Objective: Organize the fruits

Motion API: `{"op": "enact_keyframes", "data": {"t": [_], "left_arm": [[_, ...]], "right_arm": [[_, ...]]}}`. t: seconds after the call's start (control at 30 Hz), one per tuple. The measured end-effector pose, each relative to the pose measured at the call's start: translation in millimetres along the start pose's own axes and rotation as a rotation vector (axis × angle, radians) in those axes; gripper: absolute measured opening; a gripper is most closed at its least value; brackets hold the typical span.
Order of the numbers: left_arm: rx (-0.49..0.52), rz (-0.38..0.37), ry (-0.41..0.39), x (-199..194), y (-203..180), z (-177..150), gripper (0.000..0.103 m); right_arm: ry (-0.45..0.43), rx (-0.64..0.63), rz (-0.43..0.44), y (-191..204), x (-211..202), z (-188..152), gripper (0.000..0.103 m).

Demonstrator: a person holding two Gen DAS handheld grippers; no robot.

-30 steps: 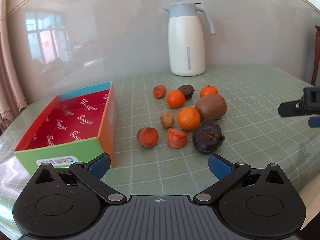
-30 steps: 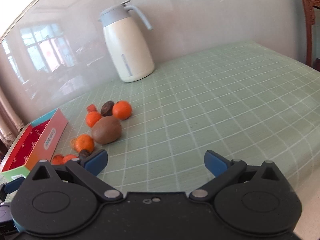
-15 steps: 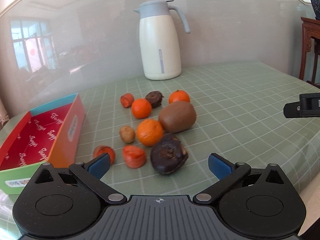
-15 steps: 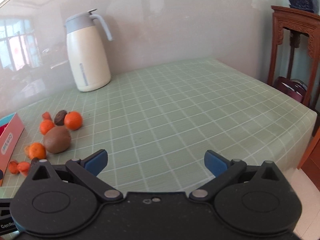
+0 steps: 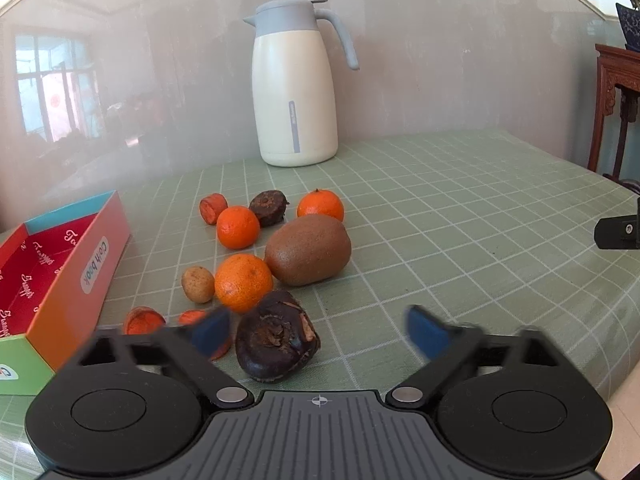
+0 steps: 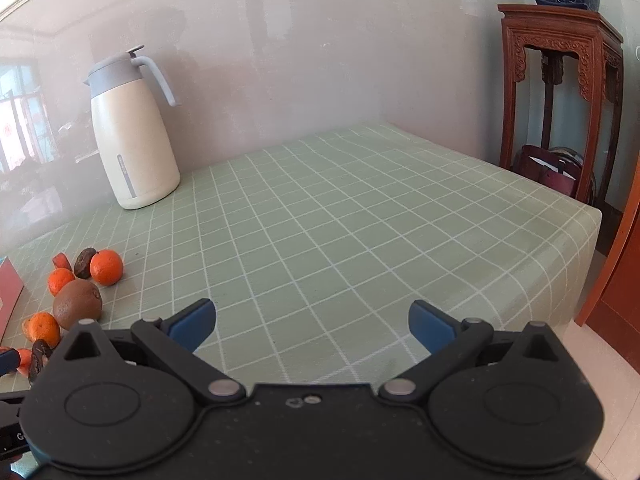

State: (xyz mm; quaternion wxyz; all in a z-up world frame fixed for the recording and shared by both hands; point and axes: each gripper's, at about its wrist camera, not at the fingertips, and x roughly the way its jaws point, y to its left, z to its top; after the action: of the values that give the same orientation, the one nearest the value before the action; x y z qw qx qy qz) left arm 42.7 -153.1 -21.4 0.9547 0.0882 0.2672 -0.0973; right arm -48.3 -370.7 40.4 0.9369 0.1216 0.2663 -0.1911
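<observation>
Fruits lie clustered on the green checked tablecloth (image 5: 460,216): a fuzzy brown oval kiwi (image 5: 308,250), glossy round tangerines (image 5: 243,282), and a wrinkled dark purple fruit (image 5: 276,340) at 6 o'clock. The left gripper (image 5: 318,330), fingers wide apart and empty, has closed in since a second ago, its blue pads flanking that dark fruit without touching. The right gripper (image 6: 312,324), equally spread and holding nothing, has swung toward bare cloth at 3 o'clock.

The tablecloth (image 5: 460,216) is pale green with a white grid. On it, beside the brown kiwi (image 5: 308,249), lie orange mandarins (image 5: 243,282) and a dark purple-brown fruit (image 5: 277,342). Left of the kiwi, the box (image 5: 96,256) is red inside with white script, orange and green outside; behind stands a cream jug (image 5: 295,92) with a grey-blue lid.
</observation>
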Motion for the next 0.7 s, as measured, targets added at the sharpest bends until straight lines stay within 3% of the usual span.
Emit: {"op": "enact_keyframes", "data": {"t": [0.23, 0.37, 0.4, 0.53, 0.63, 0.7], "left_arm": [[-0.027, 0.061, 0.029, 8, 0, 0, 0.081], [-0.025, 0.073, 0.008, 6, -1, -5, 0.079], [-0.030, 0.080, 0.002, 5, 0, -5, 0.076], [-0.059, 0.110, -0.023, 3, 9, -3, 0.044], [-0.072, 0.111, -0.012, 4, 14, -2, 0.043], [-0.002, 0.147, 0.007, 8, 5, -4, 0.044]], "right_arm": [[-0.003, 0.030, 0.007, -9, 0, -1, 0.103], [-0.002, 0.043, 0.011, -9, 0, -1, 0.103], [-0.001, 0.045, 0.013, -9, 0, -1, 0.103], [0.001, 0.048, 0.022, -8, 1, -1, 0.103], [0.005, 0.050, 0.030, -7, 1, -1, 0.103], [0.007, 0.054, 0.036, -7, 1, -1, 0.103]]}}
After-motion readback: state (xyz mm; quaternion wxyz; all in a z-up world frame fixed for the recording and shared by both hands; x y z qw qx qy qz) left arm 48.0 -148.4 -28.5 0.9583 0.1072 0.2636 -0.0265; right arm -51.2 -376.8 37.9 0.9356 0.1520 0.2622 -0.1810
